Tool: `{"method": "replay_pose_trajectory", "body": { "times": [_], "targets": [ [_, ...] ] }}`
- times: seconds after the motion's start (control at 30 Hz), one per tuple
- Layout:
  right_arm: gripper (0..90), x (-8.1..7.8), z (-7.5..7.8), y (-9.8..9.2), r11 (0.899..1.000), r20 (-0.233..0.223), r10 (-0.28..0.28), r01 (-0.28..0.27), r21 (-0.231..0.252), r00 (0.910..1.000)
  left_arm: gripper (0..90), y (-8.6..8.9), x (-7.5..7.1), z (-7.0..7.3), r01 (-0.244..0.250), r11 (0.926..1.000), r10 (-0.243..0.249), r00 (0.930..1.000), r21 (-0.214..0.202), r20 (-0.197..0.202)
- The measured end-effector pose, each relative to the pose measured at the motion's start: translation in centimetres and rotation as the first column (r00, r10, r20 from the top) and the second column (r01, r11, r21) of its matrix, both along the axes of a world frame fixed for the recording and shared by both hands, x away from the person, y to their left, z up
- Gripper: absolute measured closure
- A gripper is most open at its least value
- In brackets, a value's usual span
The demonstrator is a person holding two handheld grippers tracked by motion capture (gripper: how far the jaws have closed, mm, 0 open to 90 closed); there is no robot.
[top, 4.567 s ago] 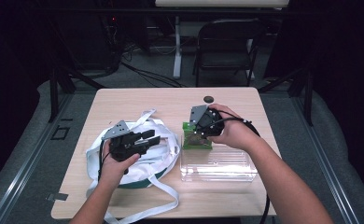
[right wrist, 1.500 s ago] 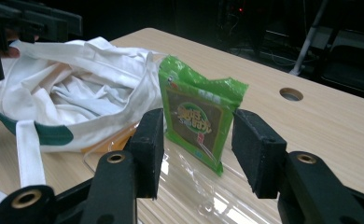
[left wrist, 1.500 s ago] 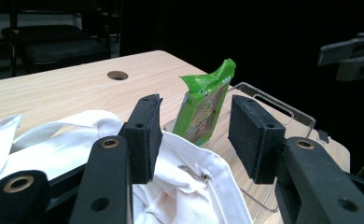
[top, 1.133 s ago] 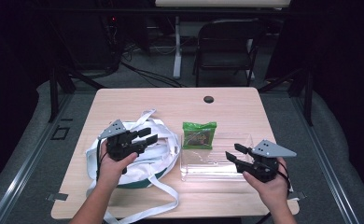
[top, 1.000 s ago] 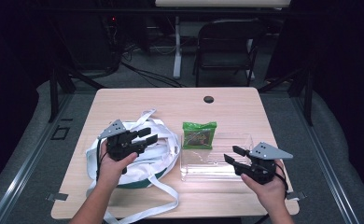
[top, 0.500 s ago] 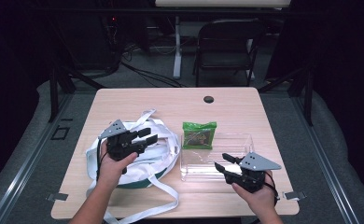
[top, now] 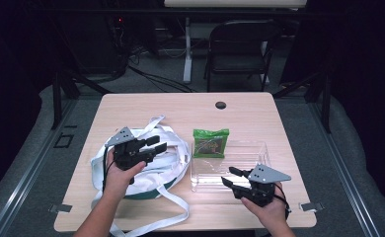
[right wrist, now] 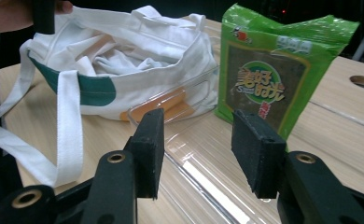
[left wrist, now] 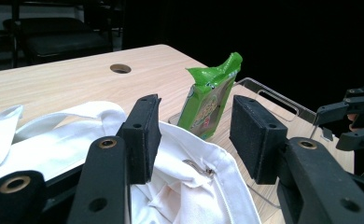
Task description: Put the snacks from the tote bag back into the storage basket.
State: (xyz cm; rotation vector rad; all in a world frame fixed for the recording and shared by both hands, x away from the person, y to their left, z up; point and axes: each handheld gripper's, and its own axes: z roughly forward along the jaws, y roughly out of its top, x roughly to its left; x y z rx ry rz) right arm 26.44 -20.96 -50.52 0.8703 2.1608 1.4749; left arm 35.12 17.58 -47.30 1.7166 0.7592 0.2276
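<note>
your right tool (top: 230, 177), spread and empty, could knock the upright green packet (top: 211, 142) off the clear tray (top: 262, 151) at frame centre.

a wooden table (top: 259, 116) has a round cable hole (top: 220, 105) toward its 12 o'clock edge. a black folding chair (top: 240, 49) stands beyond, on grey floor (top: 328, 163).

My right gripper (top: 231, 176) let go of the green packet (top: 211, 142), now standing in the clear tray (top: 259, 150), swung out right, and came down to the tray's near edge, jaws apart.
</note>
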Motion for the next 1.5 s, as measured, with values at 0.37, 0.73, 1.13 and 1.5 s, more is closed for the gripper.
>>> {"method": "replay_pose_trajectory", "body": {
  "times": [0.37, 0.73, 1.13, 1.5],
  "targets": [
    [54.4, -0.1, -0.4, 1.0, 0.998, -0.009, 0.05, -0.05, -0.035, 0.9987, 52.1, 0.1, 0.1, -0.2, -0.004, 1.0, 0.004, 1.0, 0.002, -0.006],
    [54.4, -0.2, -0.6, 1.4, 0.995, -0.014, 0.078, -0.079, -0.058, 0.9968, 51.8, 0.2, 0.2, -0.2, -0.013, 0.9999, 0.013, 0.9999, -0.006, -0.008],
    [54.4, -0.3, -0.6, 1.7, 0.993, -0.027, 0.093, -0.094, -0.073, 0.9953, 51.7, 0.4, 0.1, 0.0, -0.019, 0.9998, 0.019, 0.9998, -0.009, -0.007],
    [54.4, -0.3, -0.8, 1.9, 0.992, -0.028, 0.096, -0.098, -0.076, 0.9949, 51.2, 0.6, 0.2, 0.0, -0.031, 0.9995, 0.031, 0.9995, -0.012, -0.004]
  ]
}}
